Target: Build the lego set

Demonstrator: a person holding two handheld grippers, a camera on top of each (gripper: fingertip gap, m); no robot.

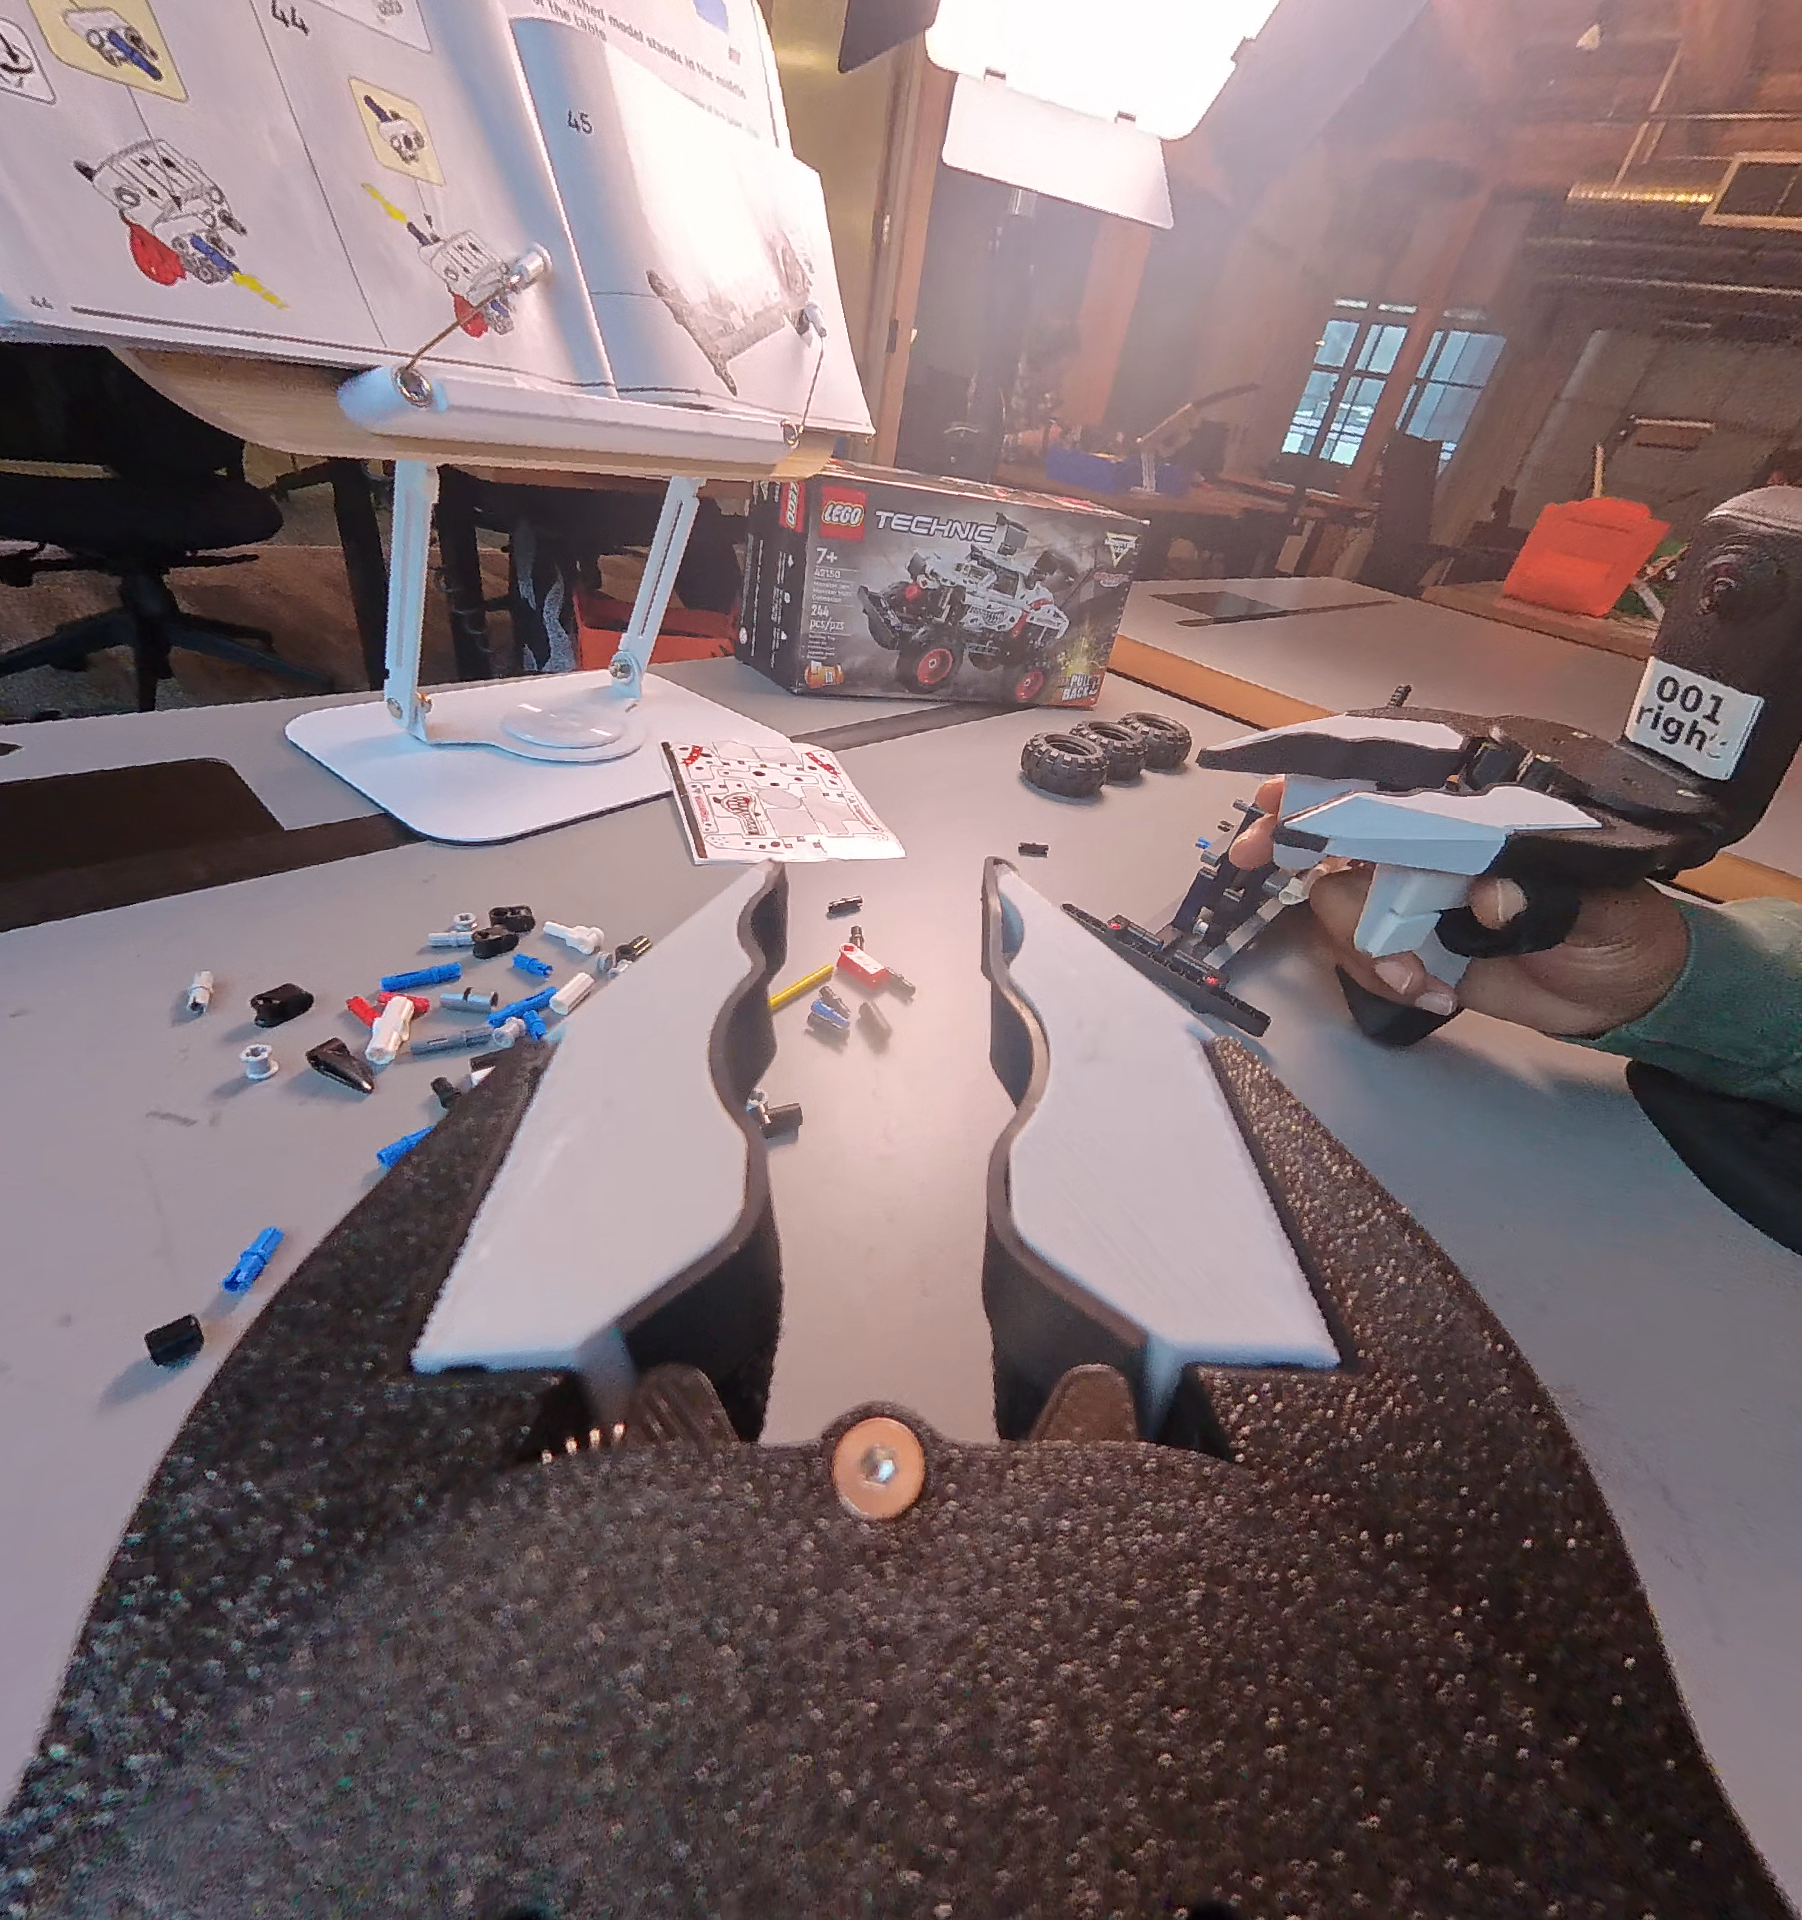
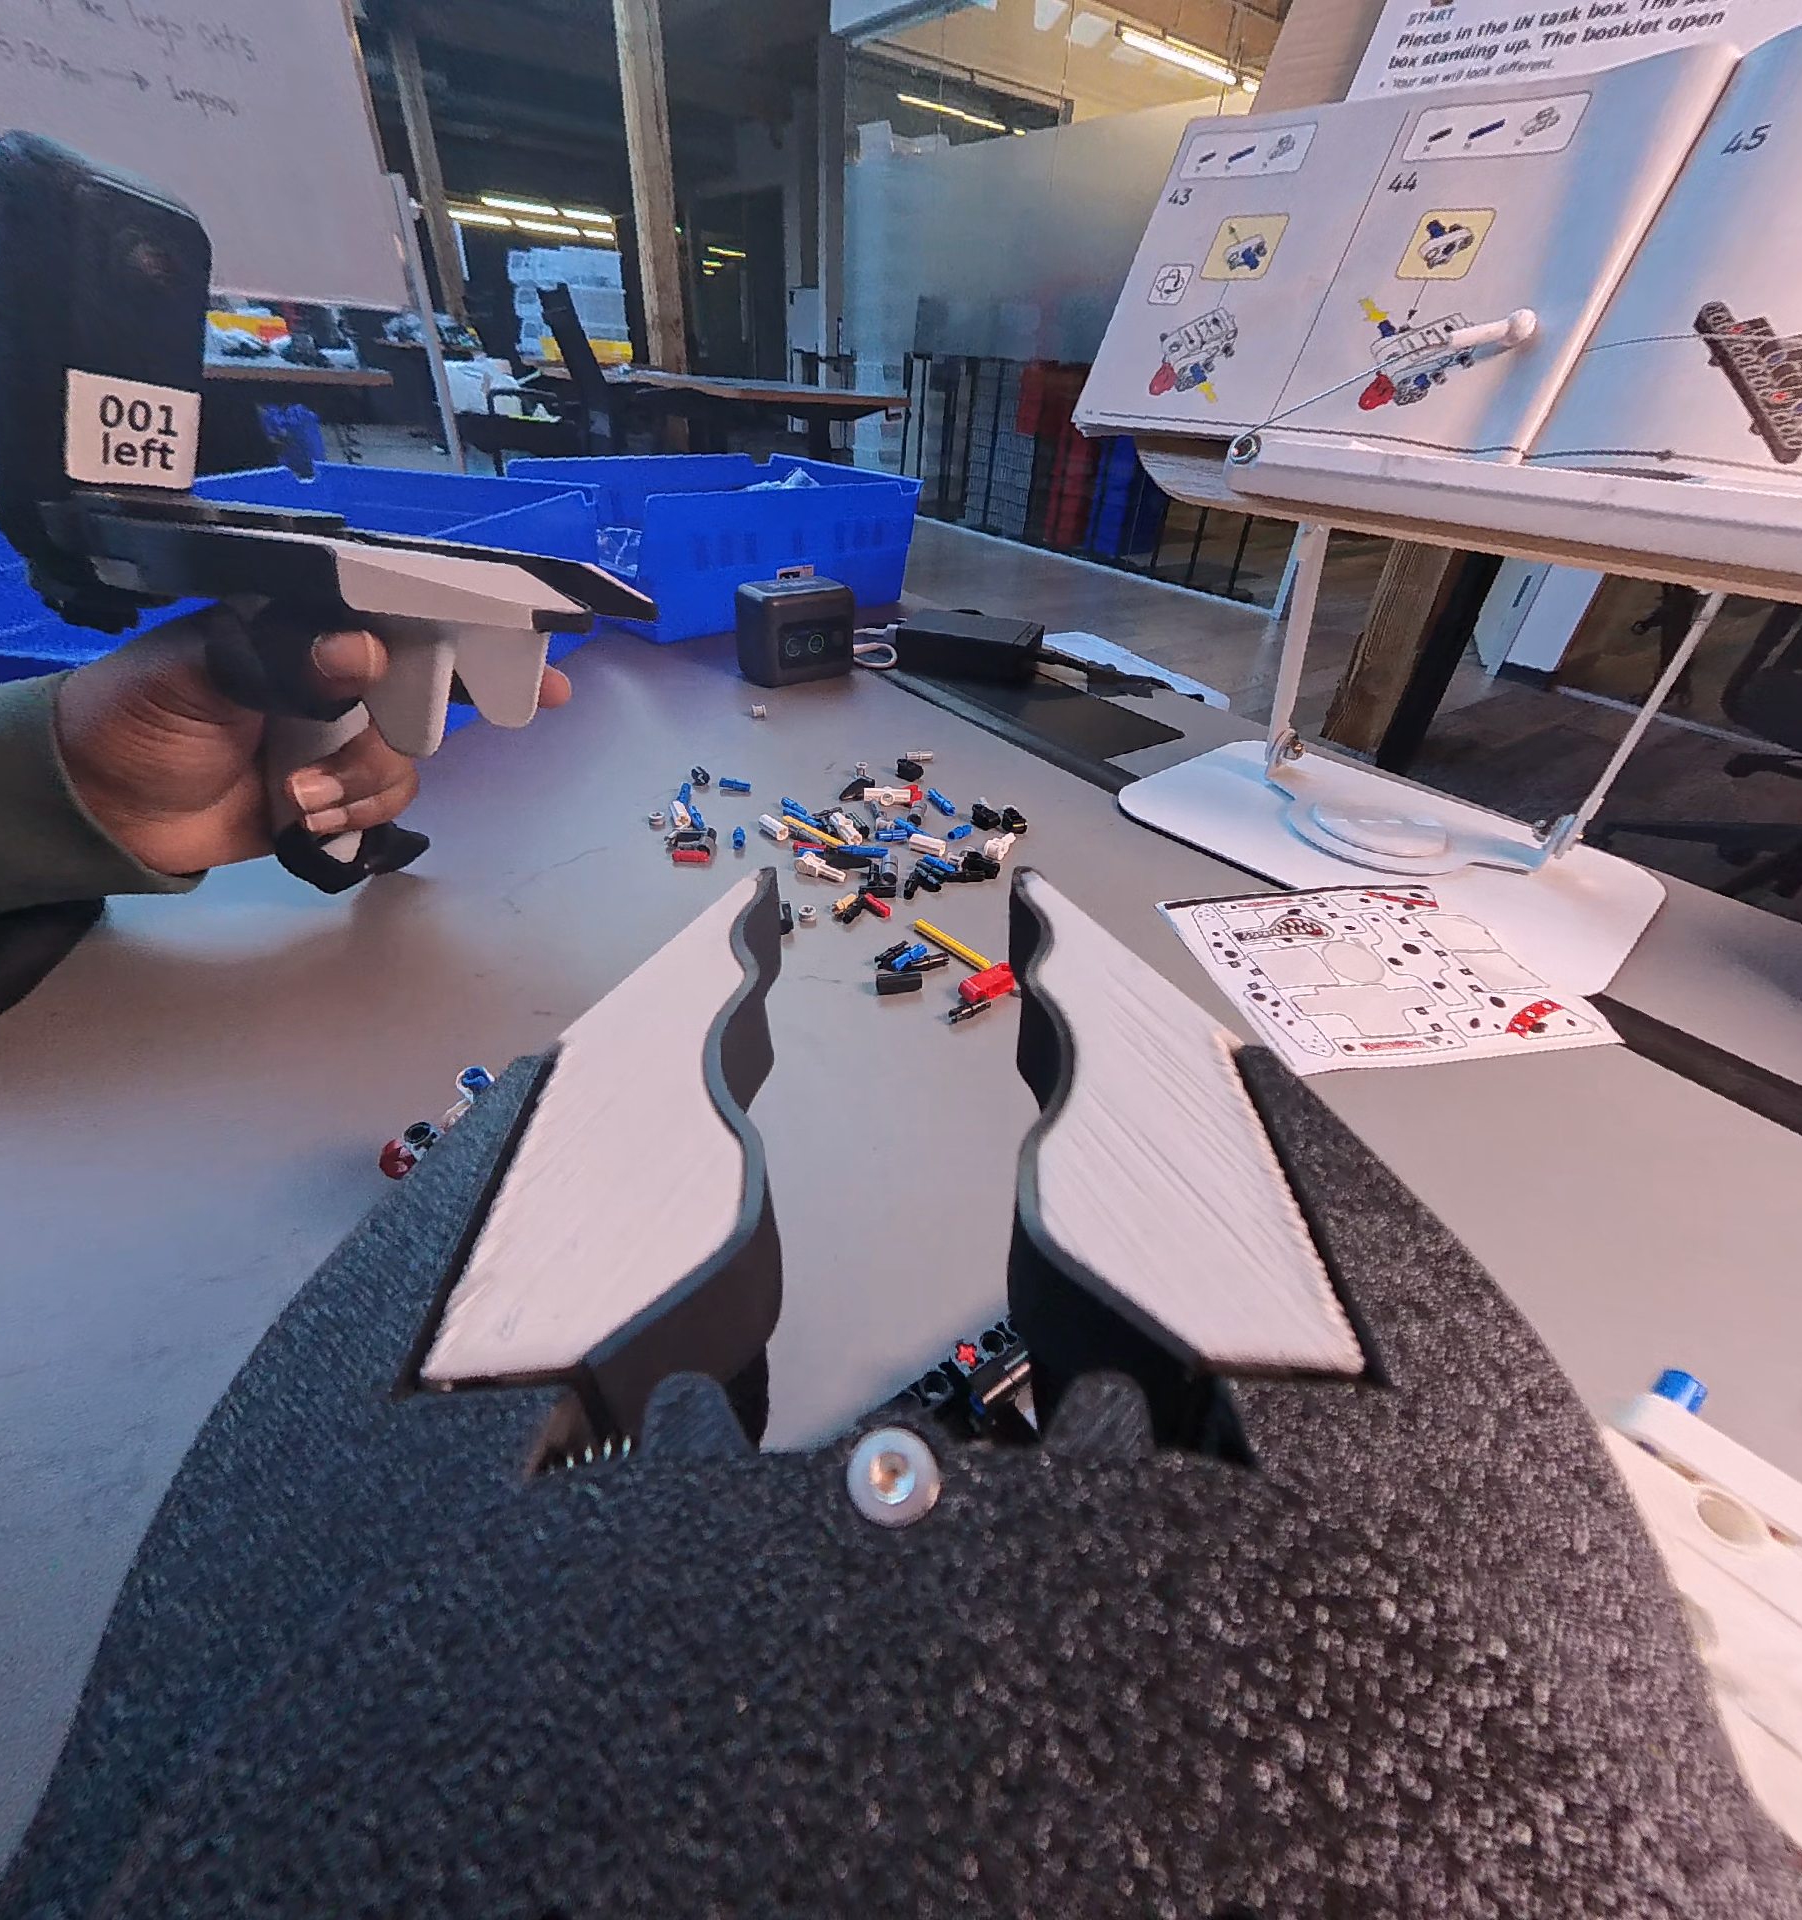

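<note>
The left tool (image 1: 881, 883) and right tool (image 2: 895, 894) are both hovering wide apart, gripping nothing. Loose lego pieces (image 2: 855, 842) are lying scattered on the bench (image 2: 564, 1039); picking one isolated piece would be advisable.

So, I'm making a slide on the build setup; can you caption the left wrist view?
Open left gripper hovers over scattered Lego pieces near the instruction booklet on its stand.

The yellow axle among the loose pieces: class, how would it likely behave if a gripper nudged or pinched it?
The yellow axle looks thin and rod-shaped, so it would probably roll on the smooth grey table. Lying flat, it may slip from wide fingers.
</note>
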